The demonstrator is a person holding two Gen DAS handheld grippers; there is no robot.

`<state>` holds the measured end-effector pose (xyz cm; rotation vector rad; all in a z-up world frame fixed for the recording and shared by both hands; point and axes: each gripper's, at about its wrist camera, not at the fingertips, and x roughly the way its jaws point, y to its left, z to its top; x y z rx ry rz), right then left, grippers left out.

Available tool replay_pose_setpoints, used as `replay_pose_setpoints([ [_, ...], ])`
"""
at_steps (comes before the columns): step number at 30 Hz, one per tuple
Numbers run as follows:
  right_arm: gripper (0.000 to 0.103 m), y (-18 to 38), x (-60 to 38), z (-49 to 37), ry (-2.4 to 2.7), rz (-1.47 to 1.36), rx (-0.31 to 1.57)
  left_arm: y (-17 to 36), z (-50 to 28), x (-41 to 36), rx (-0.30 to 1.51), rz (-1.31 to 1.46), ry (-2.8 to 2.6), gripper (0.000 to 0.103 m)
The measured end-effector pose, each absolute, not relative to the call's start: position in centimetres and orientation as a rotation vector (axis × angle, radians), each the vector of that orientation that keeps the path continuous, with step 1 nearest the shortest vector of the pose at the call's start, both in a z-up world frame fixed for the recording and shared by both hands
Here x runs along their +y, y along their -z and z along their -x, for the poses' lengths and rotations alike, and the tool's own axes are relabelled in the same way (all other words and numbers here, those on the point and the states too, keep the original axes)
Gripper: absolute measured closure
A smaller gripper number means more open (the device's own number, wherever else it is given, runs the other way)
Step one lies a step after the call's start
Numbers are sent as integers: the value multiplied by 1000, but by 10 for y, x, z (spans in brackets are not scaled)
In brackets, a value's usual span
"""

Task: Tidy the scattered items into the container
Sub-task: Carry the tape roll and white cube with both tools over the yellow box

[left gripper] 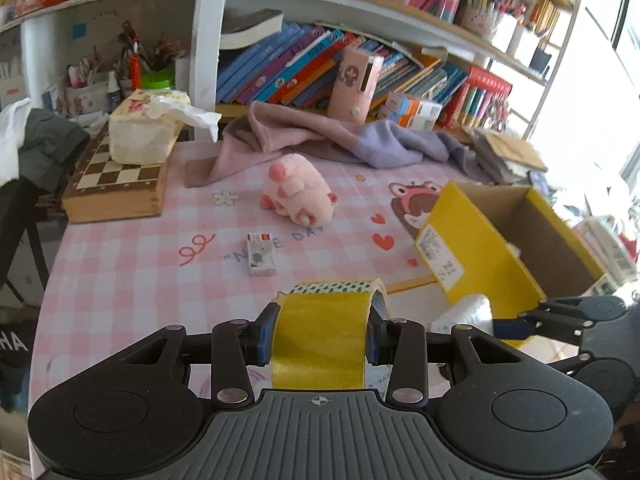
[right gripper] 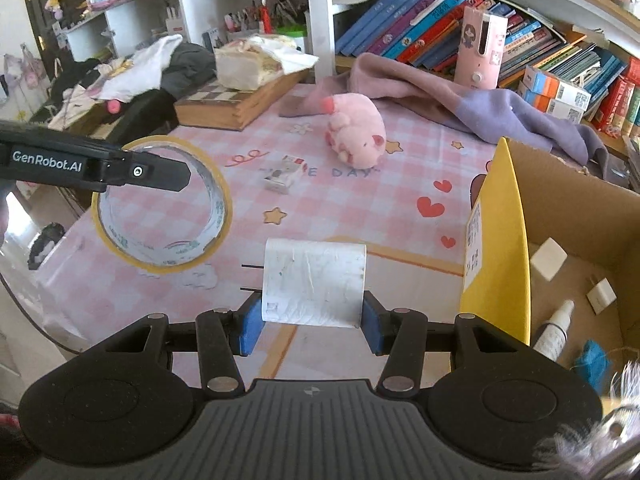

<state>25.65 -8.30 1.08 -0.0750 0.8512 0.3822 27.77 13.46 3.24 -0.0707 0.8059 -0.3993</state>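
My left gripper [left gripper: 318, 336] is shut on a roll of yellow tape [left gripper: 320, 320], held above the pink checked table; in the right wrist view the tape [right gripper: 176, 252] hangs at the left. My right gripper [right gripper: 312, 320] is shut on a white roll [right gripper: 314, 280], which the left wrist view shows as the white roll [left gripper: 466, 314] beside the box. The cardboard box [right gripper: 560, 184] with a yellow flap [left gripper: 480, 256] stands open at the right, with a small bottle [right gripper: 554, 330] and white pieces inside. A pink plush [left gripper: 298, 190] and a small white packet [left gripper: 261, 254] lie on the table.
A chessboard case [left gripper: 116, 192] with a tissue pack [left gripper: 144, 128] on it sits at the back left. A pink and purple cloth [left gripper: 340, 140] lies along the back under shelves of books. The table's edge curves at the left.
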Motion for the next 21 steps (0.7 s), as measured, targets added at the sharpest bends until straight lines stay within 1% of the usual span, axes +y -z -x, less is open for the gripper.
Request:
replay_pose_setpoints([
  [11,56,-42,-65,-191,-362,45,806,-56,-209,156,730,102,432,64],
  [21,56,-45,-55,-125,-287,14,807,-50,-151,160,736,136,515,64],
])
